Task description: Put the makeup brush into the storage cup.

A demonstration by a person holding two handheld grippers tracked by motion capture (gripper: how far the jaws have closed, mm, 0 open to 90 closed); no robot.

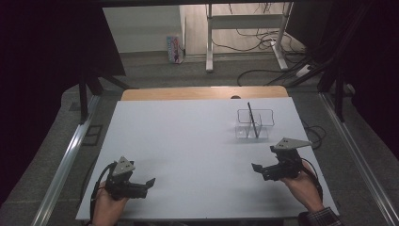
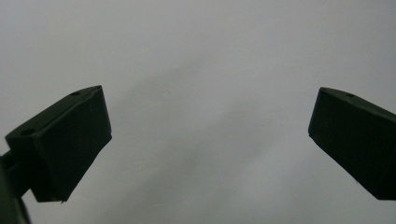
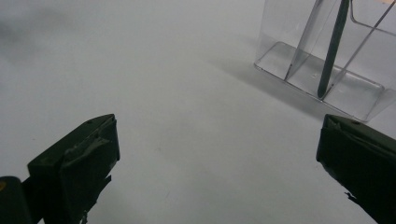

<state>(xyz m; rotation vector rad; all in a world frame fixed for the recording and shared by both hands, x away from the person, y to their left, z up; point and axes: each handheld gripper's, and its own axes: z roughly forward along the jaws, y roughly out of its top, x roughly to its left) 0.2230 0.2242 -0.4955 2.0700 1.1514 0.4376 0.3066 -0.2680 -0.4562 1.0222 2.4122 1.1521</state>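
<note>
Nearest the person, the left tool (image 1: 149, 181) lies low over the front left part of the desk (image 1: 188, 141), held in the left hand (image 1: 109, 205). In the left gripper view its two black jaws stand wide apart with nothing between them, and bare white desk surface (image 2: 205, 116) lies under them.

The right tool (image 1: 256, 167) sits over the front right part of the desk, held in the right hand (image 1: 303, 188), with a checked sleeve (image 1: 322, 217) at the wrist. It points inward, towards the middle of the desk. In the right gripper view its jaws are also spread wide and hold nothing, with the white surface (image 3: 187, 121) showing between them. The two tools are well apart from each other.

Farther back on the right side stands a clear plastic holder (image 1: 254, 123), split into compartments by a clear divider. A dark pen (image 1: 253, 120) stands in it, tilted, its lower end resting on the holder's floor beside the divider. In the right gripper view the holder (image 3: 299, 65) and the pen (image 3: 331, 51) appear at the upper right, beyond the right-hand jaw and apart from it.

Past the far edge of the desk are a grey floor (image 1: 188, 70), the legs of a white frame (image 1: 209, 42), loose black cables (image 1: 263, 37) and a small coloured box (image 1: 174, 49) against the wall.
</note>
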